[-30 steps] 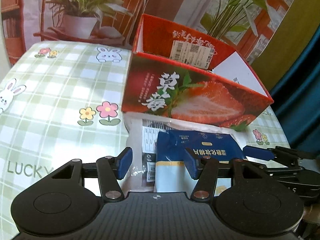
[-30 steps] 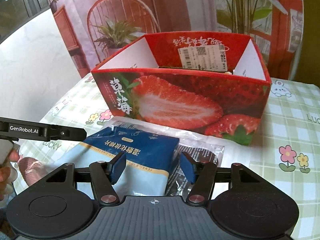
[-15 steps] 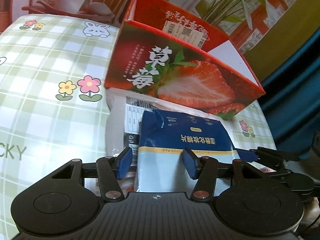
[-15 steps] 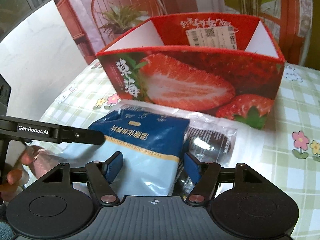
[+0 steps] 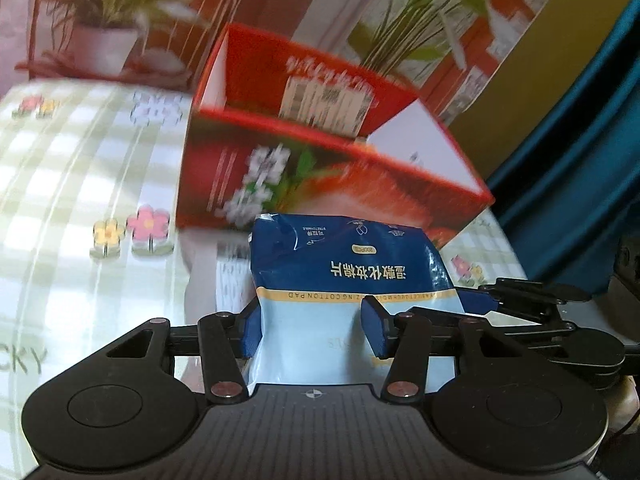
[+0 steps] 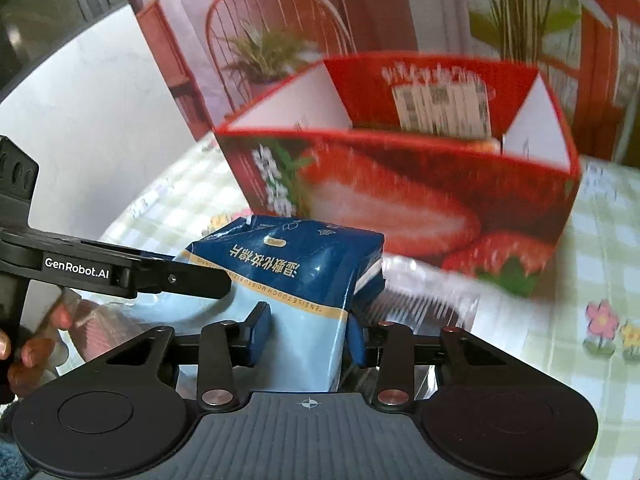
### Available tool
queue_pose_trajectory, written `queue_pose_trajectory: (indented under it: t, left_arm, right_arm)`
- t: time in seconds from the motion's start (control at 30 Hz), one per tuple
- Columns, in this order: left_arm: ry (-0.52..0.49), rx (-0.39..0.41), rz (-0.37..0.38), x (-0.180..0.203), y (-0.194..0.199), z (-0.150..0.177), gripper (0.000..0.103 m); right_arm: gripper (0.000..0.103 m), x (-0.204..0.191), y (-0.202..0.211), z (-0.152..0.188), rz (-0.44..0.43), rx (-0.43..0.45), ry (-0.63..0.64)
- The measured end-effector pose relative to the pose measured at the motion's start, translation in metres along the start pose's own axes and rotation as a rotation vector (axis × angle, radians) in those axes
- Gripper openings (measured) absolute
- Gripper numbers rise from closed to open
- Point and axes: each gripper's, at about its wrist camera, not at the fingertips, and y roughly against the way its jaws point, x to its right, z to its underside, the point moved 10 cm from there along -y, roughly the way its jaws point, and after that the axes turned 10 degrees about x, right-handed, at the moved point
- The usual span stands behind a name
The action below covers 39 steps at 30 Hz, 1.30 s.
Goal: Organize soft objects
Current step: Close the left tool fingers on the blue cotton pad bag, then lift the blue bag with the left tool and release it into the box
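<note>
A blue and pale blue pack of cotton pads (image 5: 344,280) is held between both grippers and lifted off the table. My left gripper (image 5: 314,332) is shut on its near left part. My right gripper (image 6: 306,336) is shut on its near right part (image 6: 304,280). The red strawberry box (image 5: 320,168) stands open just beyond the pack, and shows in the right wrist view (image 6: 400,200). A clear plastic packet (image 6: 420,304) with printed labels lies flat on the table under the pack, also seen in the left wrist view (image 5: 224,272).
The table has a green checked cloth (image 5: 72,200) with flower and rabbit prints. Potted plants (image 5: 108,40) and a chair (image 6: 276,40) stand behind the table. A blue curtain (image 5: 580,160) hangs at the right. The left gripper's arm (image 6: 120,268) crosses the right wrist view.
Both grippers have closed on the cotton pad pack and raised it off the plastic packet toward the box. The background is blurred by motion.
</note>
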Motion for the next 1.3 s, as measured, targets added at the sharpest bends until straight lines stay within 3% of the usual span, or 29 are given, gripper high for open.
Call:
queue_pose_trajectory:
  t: [0.6,1.03,1.3]
  left_arm:
    - [-0.160,0.282,0.058,0.046,0.023,-0.112,0.053]
    - [-0.260,0.368,0.058,0.062,-0.010,-0.178,0.053]
    - [-0.334,0.345,0.022,0.056,-0.051,-0.190,0.053]
  right_arm:
    - [0.038,-0.005,0.029,-0.099,0.026,0.208,0.259]
    - [0.036,0.016,0.007,-0.158,0.135,0.282,0.480]
    - [0.031,0.046,-0.030,-0.176,0.244,0.282,0.518]
